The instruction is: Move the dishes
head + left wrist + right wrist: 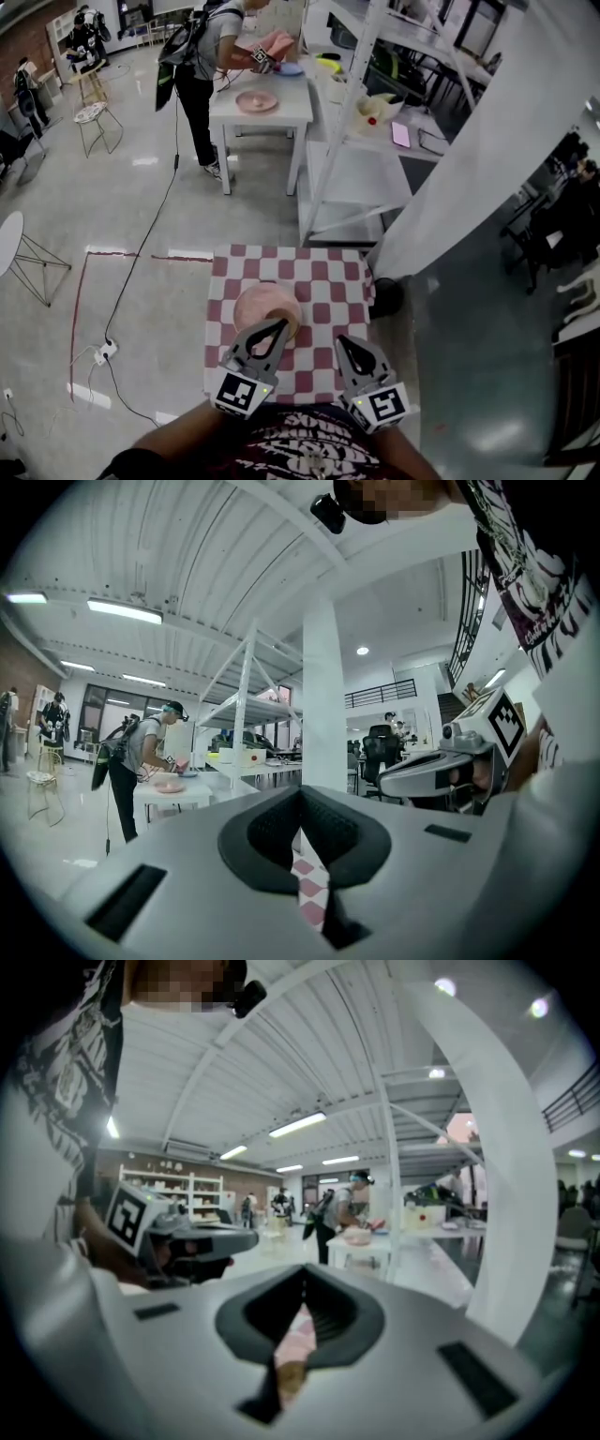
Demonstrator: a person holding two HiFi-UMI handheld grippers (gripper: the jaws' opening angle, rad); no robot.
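Both grippers are shut tight and hold nothing. The left gripper (278, 327) and the right gripper (342, 343) sit low, close to the person, and point at the checked table (328, 281). They are likely getting ready to pick up the pink dish (261, 302). The dish lies on the table, right at the tip of the left gripper. The right gripper is near it, on its right. Whether the left gripper touches the dish is hard to tell.
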